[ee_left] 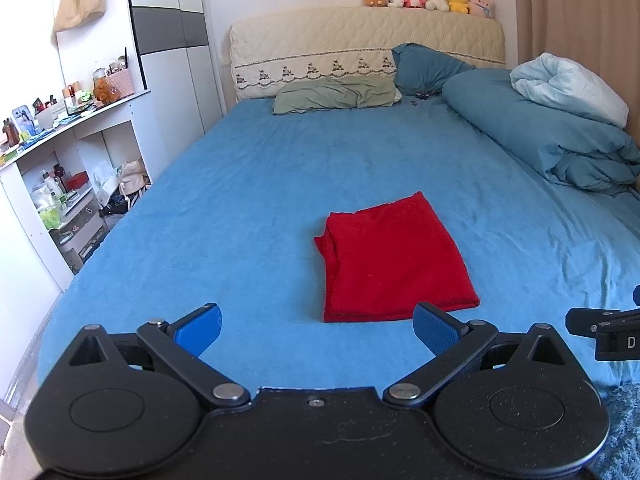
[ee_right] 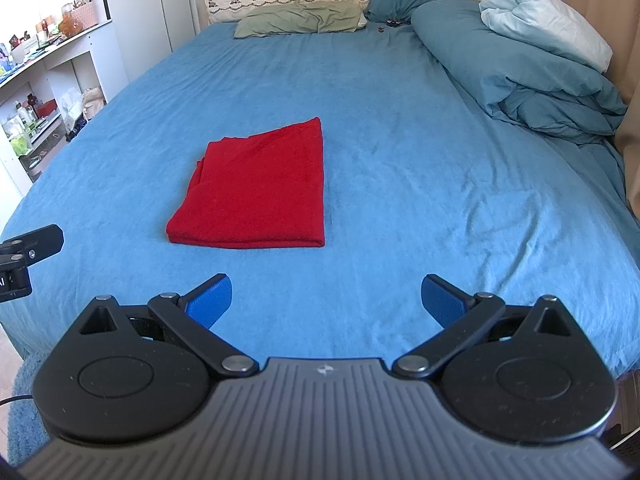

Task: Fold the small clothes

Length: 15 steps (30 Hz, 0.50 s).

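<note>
A red garment point(ee_left: 390, 258) lies folded into a flat rectangle on the blue bed sheet point(ee_left: 248, 200), near the bed's front. It also shows in the right wrist view point(ee_right: 256, 192). My left gripper point(ee_left: 316, 330) is open and empty, just in front of the garment's near edge, not touching it. My right gripper point(ee_right: 326, 302) is open and empty, in front of and to the right of the garment. Part of the right gripper's body point(ee_left: 604, 330) shows at the left wrist view's right edge, and part of the left one point(ee_right: 24, 256) at the right wrist view's left edge.
A rolled teal duvet point(ee_left: 536, 132) with a pale blue blanket point(ee_left: 568, 86) lies along the bed's right side. A green pillow point(ee_left: 336, 94) and a teal pillow point(ee_left: 428, 66) sit at the headboard. White shelves point(ee_left: 60, 168) full of small items stand left of the bed.
</note>
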Each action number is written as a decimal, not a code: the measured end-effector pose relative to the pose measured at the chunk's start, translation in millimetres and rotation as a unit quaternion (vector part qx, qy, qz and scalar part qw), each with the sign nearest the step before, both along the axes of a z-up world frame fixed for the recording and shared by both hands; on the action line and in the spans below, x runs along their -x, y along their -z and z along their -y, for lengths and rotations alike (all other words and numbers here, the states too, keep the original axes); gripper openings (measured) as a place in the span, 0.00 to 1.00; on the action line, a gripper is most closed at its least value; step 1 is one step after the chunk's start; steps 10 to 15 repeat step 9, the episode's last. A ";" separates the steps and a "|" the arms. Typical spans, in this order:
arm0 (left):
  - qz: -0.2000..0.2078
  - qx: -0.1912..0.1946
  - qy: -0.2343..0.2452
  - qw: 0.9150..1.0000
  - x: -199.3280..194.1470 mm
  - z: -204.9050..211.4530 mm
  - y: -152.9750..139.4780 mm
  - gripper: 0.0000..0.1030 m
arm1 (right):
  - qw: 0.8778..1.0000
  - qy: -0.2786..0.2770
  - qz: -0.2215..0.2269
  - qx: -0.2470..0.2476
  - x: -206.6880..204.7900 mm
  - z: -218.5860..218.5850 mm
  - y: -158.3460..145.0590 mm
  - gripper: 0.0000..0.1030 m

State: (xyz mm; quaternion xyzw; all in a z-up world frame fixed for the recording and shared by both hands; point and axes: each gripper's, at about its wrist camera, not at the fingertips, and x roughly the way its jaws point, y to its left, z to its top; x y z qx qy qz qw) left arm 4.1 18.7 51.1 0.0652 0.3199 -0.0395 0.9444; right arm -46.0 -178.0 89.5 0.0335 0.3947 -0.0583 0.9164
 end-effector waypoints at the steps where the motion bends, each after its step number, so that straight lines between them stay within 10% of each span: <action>1: 0.000 0.001 0.000 1.000 -0.2 -0.1 0.1 1.00 | 1.000 0.000 0.000 0.000 -0.1 0.2 0.0 1.00; 15: -0.002 0.003 0.000 1.000 -1.7 -2.3 1.8 1.00 | 1.000 0.001 0.000 -0.001 0.5 0.0 1.2 1.00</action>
